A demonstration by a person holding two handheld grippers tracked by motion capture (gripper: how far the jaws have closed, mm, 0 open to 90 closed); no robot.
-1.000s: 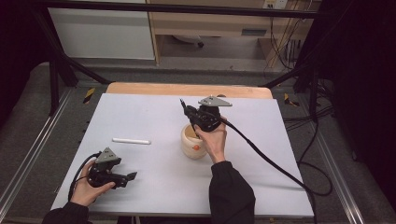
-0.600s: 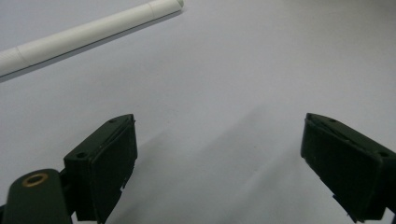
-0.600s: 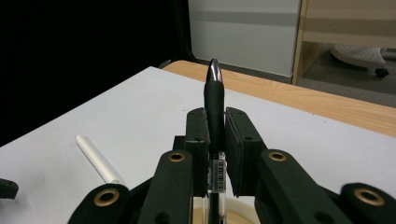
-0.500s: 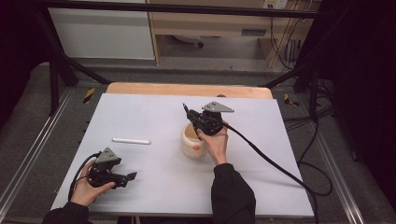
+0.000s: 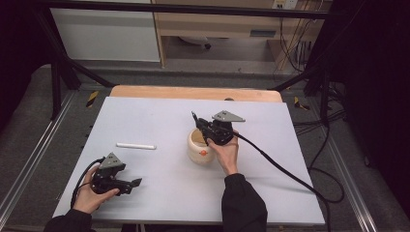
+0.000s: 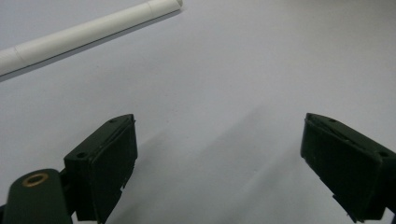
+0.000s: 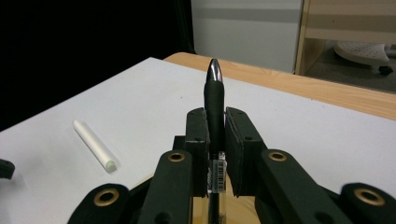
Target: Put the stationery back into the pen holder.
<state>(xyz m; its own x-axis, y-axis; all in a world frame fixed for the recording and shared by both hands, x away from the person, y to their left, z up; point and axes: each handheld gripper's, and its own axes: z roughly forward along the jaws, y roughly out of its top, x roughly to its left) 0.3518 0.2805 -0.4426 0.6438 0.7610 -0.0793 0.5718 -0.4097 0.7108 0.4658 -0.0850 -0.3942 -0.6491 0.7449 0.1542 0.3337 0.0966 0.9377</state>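
In the high view the right tool (image 5: 199,126) sits directly above a cream-coloured cup (image 5: 200,146) standing near the middle of the tabletop (image 5: 290,193), with a dark pen (image 5: 196,120) clamped between its jaws. The pen's long axis runs roughly upright, tilted slightly toward the far edge, its tip rising above the jaws while its lower end points down toward the cup's mouth. The coming move looks like lowering the pen into the cup, so what matters is that the cup lies straight beneath the tool; the right hand is by far the nearer one. The left tool (image 5: 131,183) rests well apart, at the near left corner, close to a white stick (image 5: 136,146) lying flat on the surface.

In the left gripper view the left tool (image 6: 219,168) has its jaws spread wide with nothing between them, and the white stick (image 6: 88,32) lies ahead, at a slant and apart from the jaws.

In the right gripper view the right tool (image 7: 215,128) is pressed shut on the pen (image 7: 214,100), whose rounded silver tip stands above the pads and whose barcoded barrel drops below them toward the cup's rim (image 7: 198,210). The white stick (image 7: 95,146) lies off to the left.
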